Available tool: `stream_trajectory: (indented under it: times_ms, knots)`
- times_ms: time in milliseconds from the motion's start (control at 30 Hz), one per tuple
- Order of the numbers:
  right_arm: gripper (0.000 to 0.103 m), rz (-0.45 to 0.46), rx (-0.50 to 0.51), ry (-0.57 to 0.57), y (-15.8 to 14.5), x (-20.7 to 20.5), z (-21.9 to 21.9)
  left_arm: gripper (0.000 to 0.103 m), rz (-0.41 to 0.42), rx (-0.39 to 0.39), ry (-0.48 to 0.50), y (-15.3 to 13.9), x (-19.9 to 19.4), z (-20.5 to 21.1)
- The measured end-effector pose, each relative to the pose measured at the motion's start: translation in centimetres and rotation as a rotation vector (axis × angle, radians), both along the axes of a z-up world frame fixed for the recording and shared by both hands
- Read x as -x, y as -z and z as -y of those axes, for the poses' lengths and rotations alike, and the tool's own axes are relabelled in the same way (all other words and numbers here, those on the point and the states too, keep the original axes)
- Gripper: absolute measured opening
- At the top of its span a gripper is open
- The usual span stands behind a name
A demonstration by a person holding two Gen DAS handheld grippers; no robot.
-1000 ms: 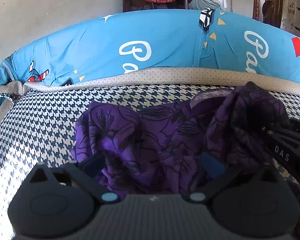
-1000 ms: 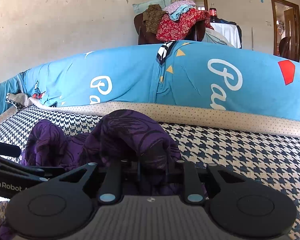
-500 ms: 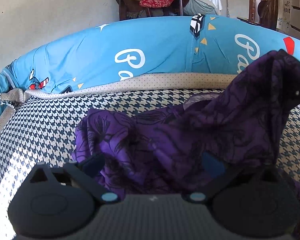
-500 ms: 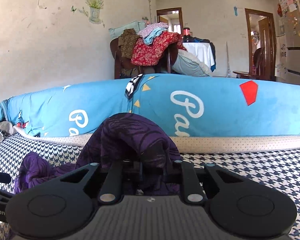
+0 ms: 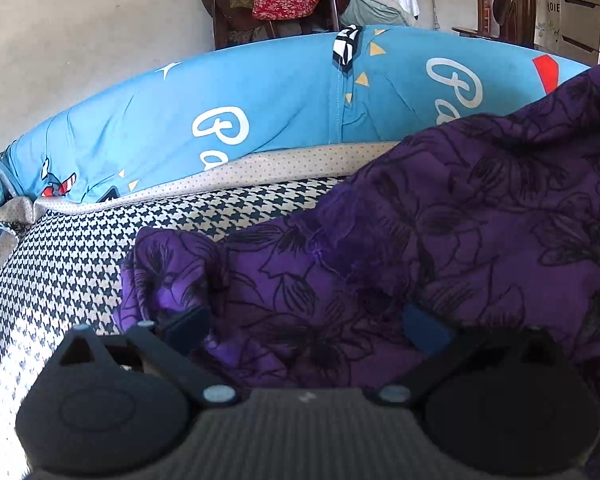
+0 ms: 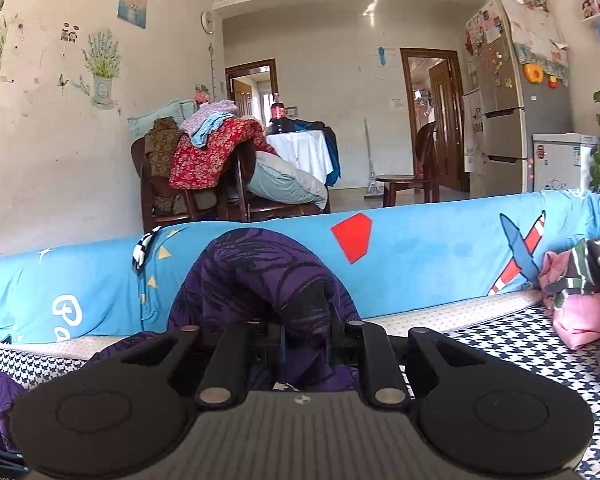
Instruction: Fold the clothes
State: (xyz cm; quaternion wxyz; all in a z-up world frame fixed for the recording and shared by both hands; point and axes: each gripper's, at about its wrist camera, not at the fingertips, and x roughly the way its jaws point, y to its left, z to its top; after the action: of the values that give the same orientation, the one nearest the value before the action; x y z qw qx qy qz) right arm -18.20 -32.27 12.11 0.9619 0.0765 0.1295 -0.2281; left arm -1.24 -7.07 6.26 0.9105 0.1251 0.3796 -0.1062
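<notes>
On the houndstooth-patterned mattress point(image 5: 72, 256), a purple floral-print garment point(image 5: 380, 264) is drawn out between two hand-held grippers, with a blue printed bolster point(image 5: 260, 112) bounding the far edge. Right gripper point(image 6: 306, 332): jaws nearly closed, pinching a bunch of the purple fabric that domes up above the fingertips (the cloth drapes over and hides the pads themselves). Left gripper point(image 5: 304, 328): fingers point(image 5: 188, 326) stand wide apart with the garment lying across and between them; whether the pads actually press on cloth cannot be told from this view, and the spread reads as open. In the left wrist view the garment climbs in a taut-looking slope toward the upper right, one end raised clear of the mattress while the lower left end rests bunched on the houndstooth. The step in hand appears to be lifting and spreading the garment so that it can be laid flat before any fold is made. To do it well, the raised end would best be carried up and away from the low end until the creases hang out, without tugging the cloth from the narrow pinch; the left gripper would need a firm hold on an edge or corner (not the bunched middle) to anchor the spread. A pile of pink and striped clothes point(image 6: 580, 280) lies at the right of the mattress, well apart, and should be kept clear.
</notes>
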Motion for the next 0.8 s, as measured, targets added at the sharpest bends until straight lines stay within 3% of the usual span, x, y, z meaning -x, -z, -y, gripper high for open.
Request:
stream_trajectory:
  times_ms: [367, 800]
  knots:
    - [0.017, -0.016, -0.01, 0.226, -0.2, 4.9, 7.1, 0.103, -0.038, -0.009, 0.055, 1.2, 0.0, 3.0]
    - [0.016, -0.15, -0.116, 0.455, 2.2, 7.8, 12.5, 0.103, -0.072, -0.022, 0.086, 2.4, -0.1, 3.8]
